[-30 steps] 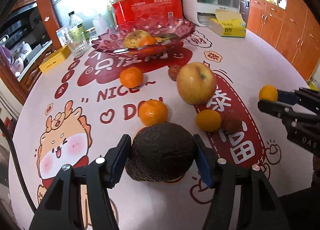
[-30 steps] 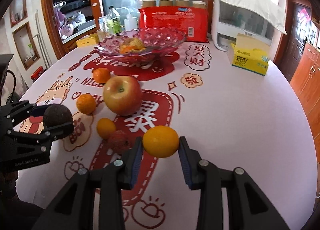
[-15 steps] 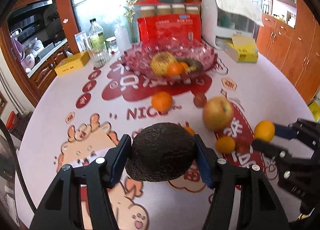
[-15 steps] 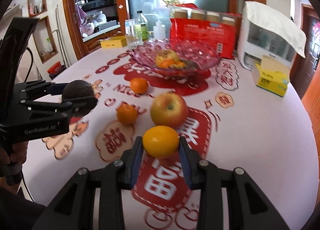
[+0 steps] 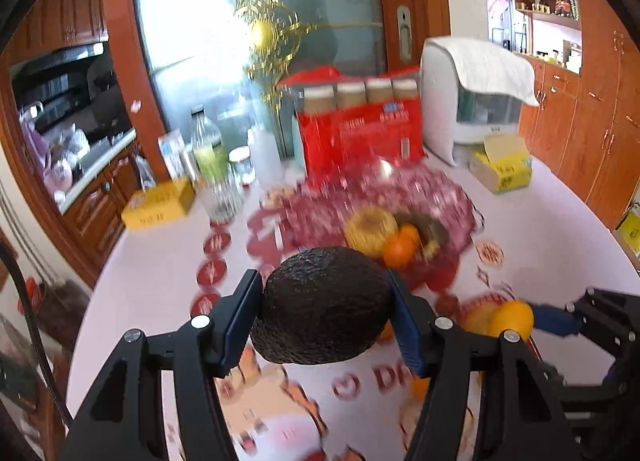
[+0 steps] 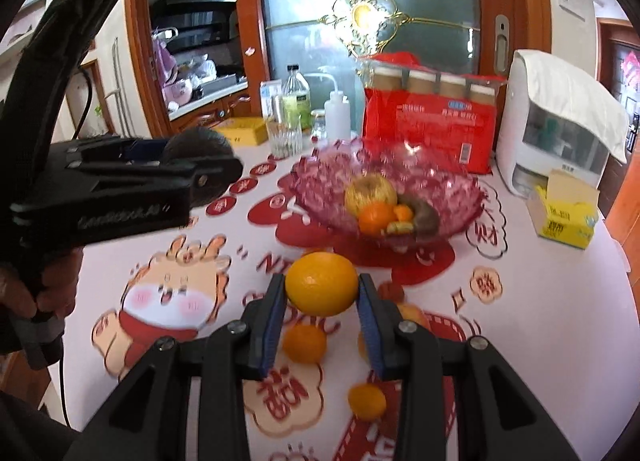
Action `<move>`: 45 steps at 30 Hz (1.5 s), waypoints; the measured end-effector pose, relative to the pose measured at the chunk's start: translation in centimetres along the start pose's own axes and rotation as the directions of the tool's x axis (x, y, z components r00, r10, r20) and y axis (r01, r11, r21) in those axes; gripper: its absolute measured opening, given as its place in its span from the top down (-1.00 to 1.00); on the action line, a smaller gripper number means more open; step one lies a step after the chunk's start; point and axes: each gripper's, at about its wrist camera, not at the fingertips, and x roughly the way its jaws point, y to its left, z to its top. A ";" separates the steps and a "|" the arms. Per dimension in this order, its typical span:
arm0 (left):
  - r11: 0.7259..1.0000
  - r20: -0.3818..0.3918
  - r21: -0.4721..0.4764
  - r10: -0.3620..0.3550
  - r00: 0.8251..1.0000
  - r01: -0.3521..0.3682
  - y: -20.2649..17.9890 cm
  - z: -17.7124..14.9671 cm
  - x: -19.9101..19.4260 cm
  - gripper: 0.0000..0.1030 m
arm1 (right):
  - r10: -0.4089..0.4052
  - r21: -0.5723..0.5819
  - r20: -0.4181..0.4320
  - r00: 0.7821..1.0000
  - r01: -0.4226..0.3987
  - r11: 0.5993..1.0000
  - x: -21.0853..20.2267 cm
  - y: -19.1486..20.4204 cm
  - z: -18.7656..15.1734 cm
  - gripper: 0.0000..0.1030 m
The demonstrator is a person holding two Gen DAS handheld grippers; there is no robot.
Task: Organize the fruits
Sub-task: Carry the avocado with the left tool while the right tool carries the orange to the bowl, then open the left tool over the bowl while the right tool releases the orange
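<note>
Gripping avocado [image 5: 324, 311] and orange [image 6: 321, 283], both claws have risen nearer the bowl [image 6: 460, 197].

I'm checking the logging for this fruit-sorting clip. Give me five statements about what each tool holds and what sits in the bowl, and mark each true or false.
1. The left tool is shut on the avocado. True.
2. The right tool is open and holds nothing. False: it is clamped on an orange.
3. The pink glass bowl already has fruit in it. True.
4. Both held fruits rest on the tablecloth. False: both are lifted above it.
5. No fruit is left on the tablecloth. False: small oranges, such as the one below the right tool, still lie there.
</note>
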 end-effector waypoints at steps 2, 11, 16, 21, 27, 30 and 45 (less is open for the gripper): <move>1.000 0.020 0.005 -0.016 1.000 0.015 0.8 1.4 0.8 -0.17 | -0.017 0.004 0.013 1.000 0.017 1.000 0.5 0.4 0.9 0.31; 0.993 0.068 0.087 -0.080 0.994 0.074 2.2 5.8 5.1 -0.17 | -0.069 0.048 0.050 0.996 0.067 0.997 4.1 0.9 4.8 0.31; 0.986 0.067 0.119 -0.127 0.990 0.118 2.2 7.4 8.3 -0.17 | -0.091 0.073 0.039 0.995 0.088 0.993 6.7 0.8 5.9 0.31; 0.981 0.020 0.110 -0.166 0.986 0.163 2.5 7.3 11.7 -0.18 | -0.107 0.092 0.011 0.994 0.105 0.990 9.5 0.6 6.5 0.31; 0.978 -0.031 0.047 -0.199 0.979 0.201 3.3 6.0 14.6 -0.18 | -0.109 0.120 -0.030 0.994 0.112 0.986 12.2 0.1 6.7 0.30; 0.972 -0.036 0.021 -0.231 0.972 0.232 3.7 5.7 15.5 -0.11 | -0.106 0.135 -0.054 0.993 0.113 0.984 13.4 -0.2 6.6 0.30; 0.966 -0.043 -0.039 -0.258 0.965 0.256 4.8 5.9 15.5 0.18 | -0.087 0.206 -0.125 0.988 0.111 0.972 15.8 -1.4 5.9 0.13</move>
